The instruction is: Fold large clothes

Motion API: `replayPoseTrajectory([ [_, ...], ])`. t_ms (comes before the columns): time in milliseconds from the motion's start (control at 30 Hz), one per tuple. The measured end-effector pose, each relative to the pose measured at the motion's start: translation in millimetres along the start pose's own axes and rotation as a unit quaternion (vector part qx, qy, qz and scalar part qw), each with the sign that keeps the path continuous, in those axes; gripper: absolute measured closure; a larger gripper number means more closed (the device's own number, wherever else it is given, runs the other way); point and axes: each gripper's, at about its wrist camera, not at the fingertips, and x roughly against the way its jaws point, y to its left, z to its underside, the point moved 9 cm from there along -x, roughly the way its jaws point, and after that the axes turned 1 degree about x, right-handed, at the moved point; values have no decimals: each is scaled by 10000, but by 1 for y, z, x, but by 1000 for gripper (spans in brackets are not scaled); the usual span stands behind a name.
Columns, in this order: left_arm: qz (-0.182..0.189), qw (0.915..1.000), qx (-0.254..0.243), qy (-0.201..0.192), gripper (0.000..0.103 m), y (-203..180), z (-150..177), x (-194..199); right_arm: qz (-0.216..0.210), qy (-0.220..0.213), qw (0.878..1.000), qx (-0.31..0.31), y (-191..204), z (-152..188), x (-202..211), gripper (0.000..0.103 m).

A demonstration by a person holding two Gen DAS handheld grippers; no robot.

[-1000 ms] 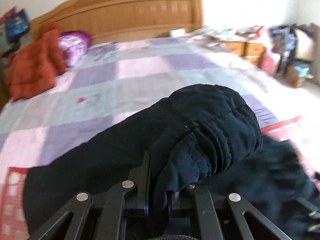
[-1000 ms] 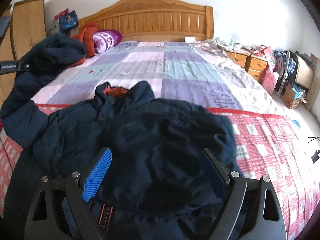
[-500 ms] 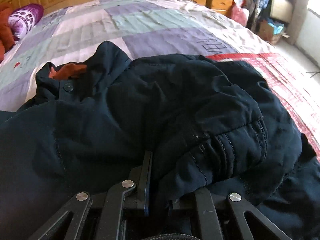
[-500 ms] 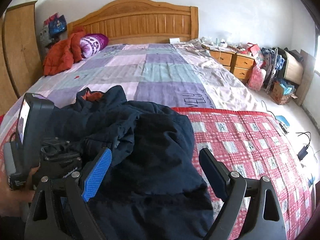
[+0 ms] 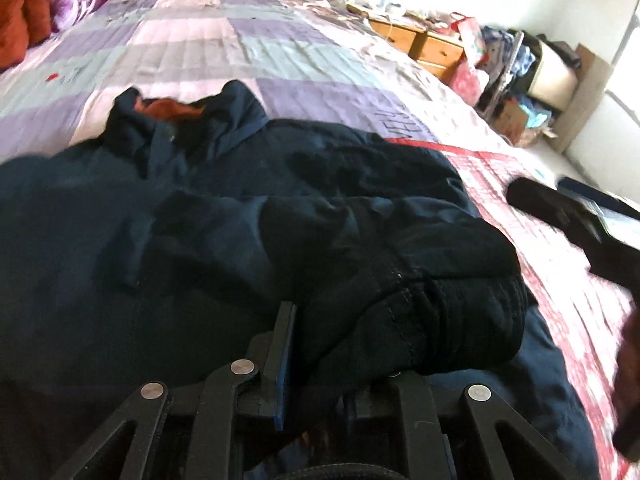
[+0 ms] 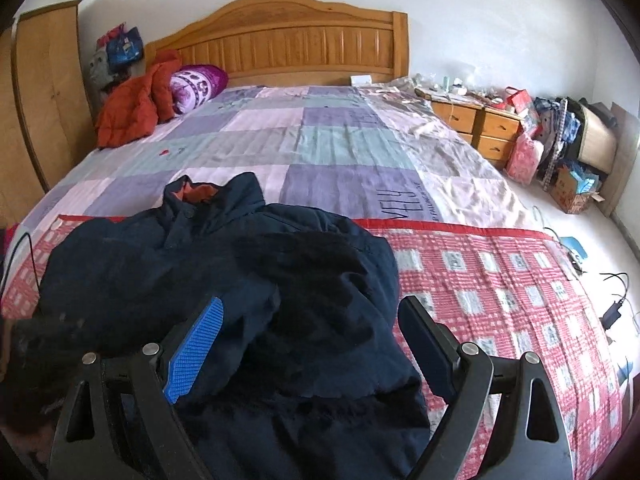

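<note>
A dark navy padded jacket (image 6: 248,280) with an orange collar lining lies on the red checked blanket at the near end of the bed; it also fills the left wrist view (image 5: 200,208). My left gripper (image 5: 320,344) is shut on the jacket's sleeve cuff (image 5: 452,320), held low over the jacket body. My right gripper (image 6: 312,328) is open and empty, its jaws spread wide just above the jacket's right side. The right gripper shows blurred at the right edge of the left wrist view (image 5: 576,216).
The bed has a purple patchwork quilt (image 6: 320,136) and a red checked blanket (image 6: 500,280). An orange-red jacket (image 6: 132,108) and purple pillow (image 6: 196,84) lie by the wooden headboard (image 6: 296,44). Nightstands (image 6: 476,124) and clutter stand at right; cables lie on the floor.
My left gripper has carried the sleeve cuff from high at the left down across the jacket body. The right gripper has stayed open over the jacket.
</note>
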Motion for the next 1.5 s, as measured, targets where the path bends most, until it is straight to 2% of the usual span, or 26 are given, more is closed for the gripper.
replayPoseTrajectory([
  [100,-25,9999,51,118,89,4,16,7,-189,239,9995,-113,9,1,-11,10],
  [200,-45,9999,78,142,88,5,17,8,-466,555,9966,-391,20,6,-23,8],
  [333,-375,9971,-651,-117,85,-17,-6,5,-376,606,9965,-432,25,6,-26,8],
  [400,-195,9976,-615,-269,83,-18,-19,8,-232,514,9977,-384,22,5,-21,8],
  [467,123,9988,-333,-343,83,-14,-30,12,-186,504,9977,-425,16,4,-18,8],
  [500,195,9990,-255,-298,81,-12,-31,9,-138,477,9977,-460,13,4,-15,8],
  [533,199,9992,-308,-147,73,-12,-29,0,-45,430,9979,-475,8,3,-12,8],
  [600,-107,9985,-494,220,70,-11,-23,-24,81,374,9980,-497,0,3,-7,8],
  [667,-182,9988,-429,118,70,-12,-31,-31,202,336,9974,-602,-8,5,-2,8],
  [733,5,9999,16,-157,68,-11,-46,-22,289,323,9968,-676,-13,9,2,8],
  [767,101,9997,152,-153,68,-9,-44,-21,309,327,9967,-677,-14,10,3,8],
  [800,155,9997,193,-9,66,-7,-33,-25,317,355,9966,-665,-14,13,4,8],
  [867,-62,9988,-112,474,65,-5,1,-39,306,464,9961,-685,-15,18,3,8],
  [933,-439,9947,-587,721,64,-2,36,-43,198,538,9955,-753,-13,23,3,8],
  [967,-519,9933,-735,721,62,-2,46,-40,117,566,9954,-767,-11,25,3,8],
  [1033,-503,9927,-885,648,42,-3,63,-29,-55,655,9952,-729,-4,31,1,8],
  [1100,-660,9924,-945,432,34,0,71,-17,-212,753,9944,-704,4,37,-2,8],
  [1267,-745,9941,-791,32,33,7,76,18,-964,1190,9846,-841,34,60,-10,8],
  [1400,-888,9946,-536,31,32,28,86,47,-1410,1524,9737,-942,57,71,-25,8],
  [1500,-1010,9941,-402,-2,32,44,93,62,-1653,1538,9677,-1123,68,65,-37,8],
])
